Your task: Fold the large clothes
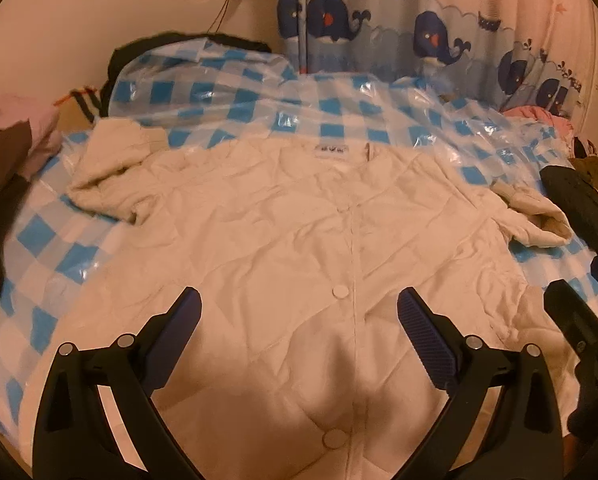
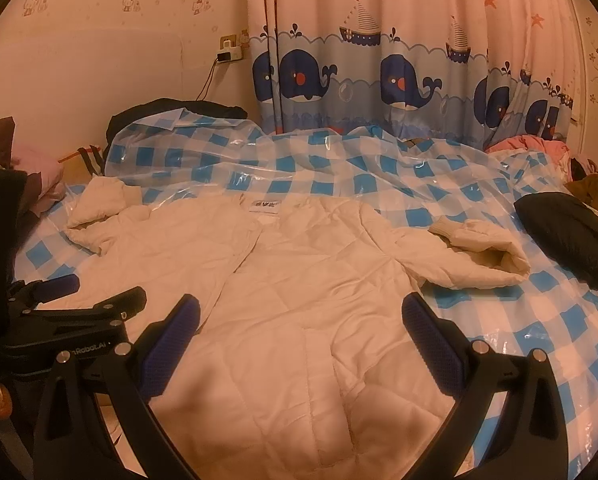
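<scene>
Left wrist view. A cream quilted jacket lies spread flat, front up, on the bed's blue-and-white checked plastic cover, collar toward the far edge by the whale-print curtain. Its snap placket runs down the centre, and a crumpled sleeve lies toward each side edge. The left gripper hovers over the lower front, jaws spread wide, nothing between them. The right gripper enters at the right edge.

Right wrist view. The jacket covers the middle of the cover; a dark garment lies at the right edge. The right gripper is likewise spread, empty, above the jacket's right half. The left gripper shows at left, also agape.
</scene>
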`<control>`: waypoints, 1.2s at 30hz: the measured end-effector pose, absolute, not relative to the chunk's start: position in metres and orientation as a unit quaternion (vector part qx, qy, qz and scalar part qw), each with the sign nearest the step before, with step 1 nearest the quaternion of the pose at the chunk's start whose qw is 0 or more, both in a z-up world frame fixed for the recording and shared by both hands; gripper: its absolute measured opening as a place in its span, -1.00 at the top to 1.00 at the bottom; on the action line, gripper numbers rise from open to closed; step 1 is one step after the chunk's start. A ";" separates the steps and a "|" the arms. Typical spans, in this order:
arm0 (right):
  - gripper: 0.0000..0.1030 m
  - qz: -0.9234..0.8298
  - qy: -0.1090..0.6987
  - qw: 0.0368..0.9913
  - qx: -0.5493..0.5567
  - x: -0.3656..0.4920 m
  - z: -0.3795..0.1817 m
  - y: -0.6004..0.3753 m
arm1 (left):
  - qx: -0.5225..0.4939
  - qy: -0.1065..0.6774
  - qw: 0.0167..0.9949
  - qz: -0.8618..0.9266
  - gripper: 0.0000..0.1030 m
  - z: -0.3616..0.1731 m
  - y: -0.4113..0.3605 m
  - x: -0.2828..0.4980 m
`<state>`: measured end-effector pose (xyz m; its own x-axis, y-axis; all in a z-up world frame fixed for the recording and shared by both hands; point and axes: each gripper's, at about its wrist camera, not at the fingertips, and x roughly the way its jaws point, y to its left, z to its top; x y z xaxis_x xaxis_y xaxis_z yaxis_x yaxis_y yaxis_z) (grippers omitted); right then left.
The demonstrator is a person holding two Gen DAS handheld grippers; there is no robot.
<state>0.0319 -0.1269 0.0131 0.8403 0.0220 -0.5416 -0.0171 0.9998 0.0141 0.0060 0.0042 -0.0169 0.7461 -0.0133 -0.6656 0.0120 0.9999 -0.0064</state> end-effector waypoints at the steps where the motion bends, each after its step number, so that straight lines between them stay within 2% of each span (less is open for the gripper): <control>1: -0.89 0.010 0.283 0.959 0.004 0.032 0.014 -0.127 | 0.008 0.356 0.934 -0.003 -0.84 -0.016 0.004 0.007; 4: -0.89 0.011 0.282 0.959 0.003 0.031 0.014 -0.127 | 0.040 0.371 0.928 -0.004 -0.84 -0.019 -0.002 0.011; 10: -0.89 0.009 0.273 0.961 -0.030 0.034 0.020 -0.135 | 0.019 0.370 0.929 -0.017 -0.84 -0.017 0.001 0.013; 15: -0.89 -0.004 0.272 0.955 -0.118 0.075 0.036 -0.188 | -0.020 0.366 0.930 -0.020 -0.84 -0.015 0.010 0.016; 22: -0.89 -0.107 0.379 0.899 -0.188 0.177 -0.022 -0.339 | -0.023 0.379 0.925 -0.017 -0.85 -0.019 0.012 0.024; 28: -0.89 -0.138 0.407 0.858 -0.280 0.228 -0.066 -0.367 | -0.010 0.385 0.923 -0.018 -0.85 -0.023 0.006 0.027; 32: -0.88 -0.136 0.447 0.838 -0.282 0.258 -0.083 -0.382 | 0.000 0.388 0.921 -0.019 -0.85 -0.028 0.001 0.030; 33: -0.67 -0.139 0.454 0.841 -0.258 0.265 -0.084 -0.393 | 0.001 0.389 0.921 -0.018 -0.85 -0.029 0.001 0.031; 34: -0.34 -0.142 0.457 0.846 -0.235 0.267 -0.081 -0.399 | 0.001 0.390 0.921 -0.018 -0.85 -0.031 0.000 0.032; 35: 0.51 -0.140 0.463 0.854 -0.193 0.269 -0.075 -0.411 | 0.001 0.392 0.920 -0.019 -0.85 -0.032 -0.001 0.032; 36: 0.64 -0.136 0.472 0.864 -0.105 0.270 -0.068 -0.434 | 0.002 0.395 0.919 -0.020 -0.85 -0.034 -0.002 0.034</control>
<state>0.2698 -0.4344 -0.0682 0.5168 -0.3352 -0.7877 0.1360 0.9406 -0.3110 0.0335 -0.0017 -0.0343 0.6874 -0.0346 -0.7255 0.0381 0.9992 -0.0116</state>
